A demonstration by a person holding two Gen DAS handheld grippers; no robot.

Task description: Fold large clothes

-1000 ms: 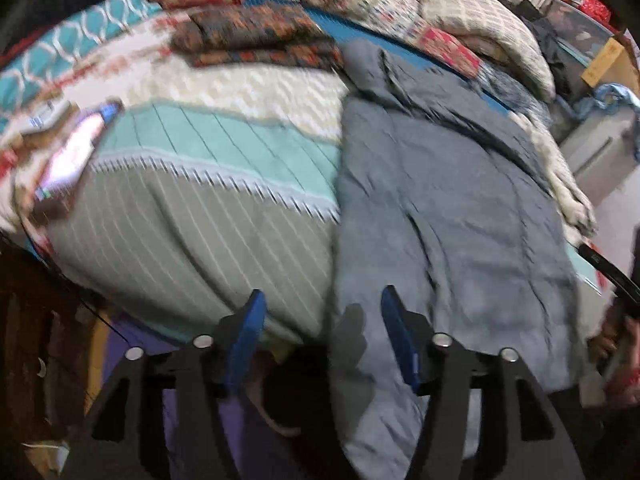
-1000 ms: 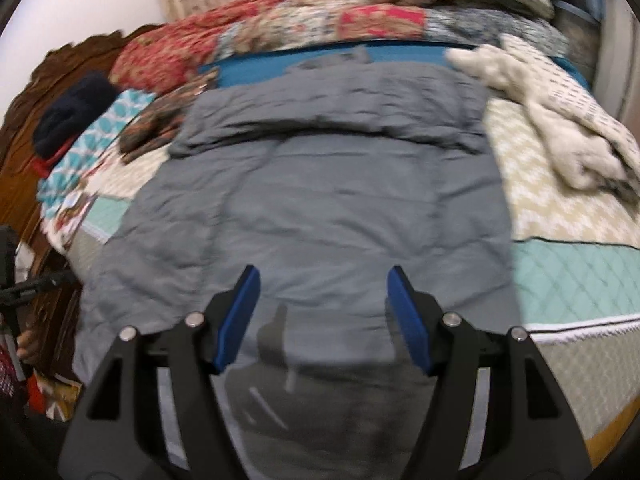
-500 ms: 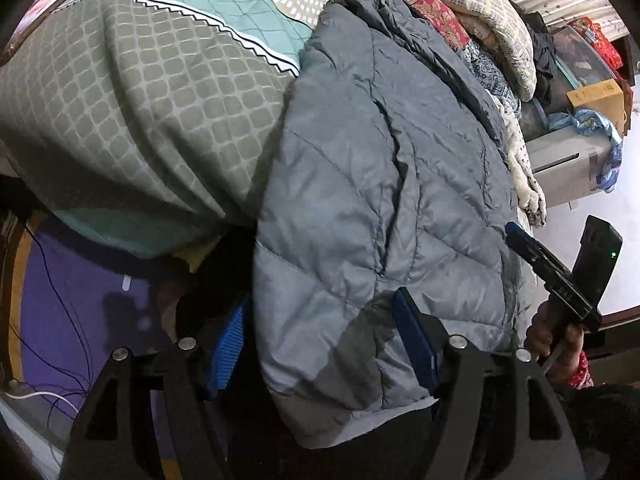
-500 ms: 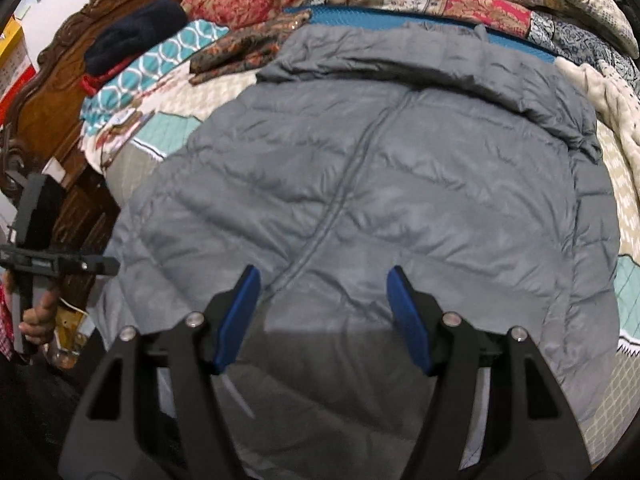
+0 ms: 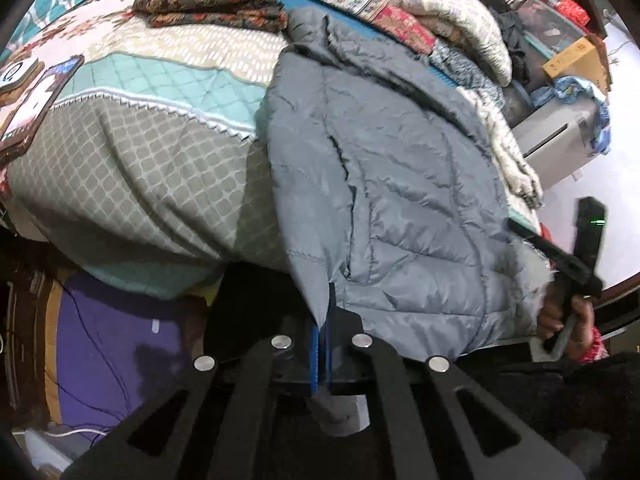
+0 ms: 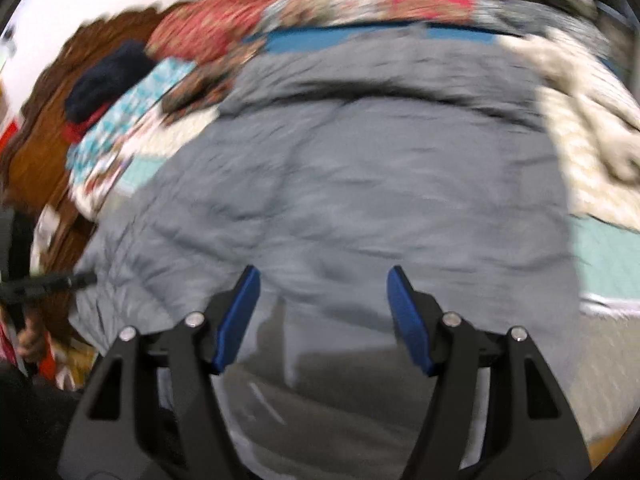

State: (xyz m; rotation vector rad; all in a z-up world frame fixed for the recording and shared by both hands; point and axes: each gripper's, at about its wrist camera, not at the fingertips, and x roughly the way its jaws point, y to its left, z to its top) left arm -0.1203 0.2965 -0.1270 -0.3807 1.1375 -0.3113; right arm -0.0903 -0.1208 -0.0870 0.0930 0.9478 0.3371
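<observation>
Your left gripper [image 5: 322, 320] had closed since half a second earlier, when its blue pads stood wide on either side of the jacket's hanging hem; now they were nearly together, pinching the lower left corner of the grey puffer jacket [image 5: 384, 184] at the bottom centre of the left wrist view, with a fold of fabric bunched below them. I judge that gave you one corner to start the fold. Your right gripper [image 6: 322, 320] hung wide and empty over the jacket's lower middle in a blurred right wrist view, so the other corner was not yet taken. The jacket lay across the quilted bed cover [image 5: 132, 168], hem spilling over the edge. A phone [image 5: 36, 100] at left, folded patterned cloth [image 5: 212, 4] above and a cream blanket [image 5: 504, 136] at the jacket's right edge crowded the folding space.
</observation>
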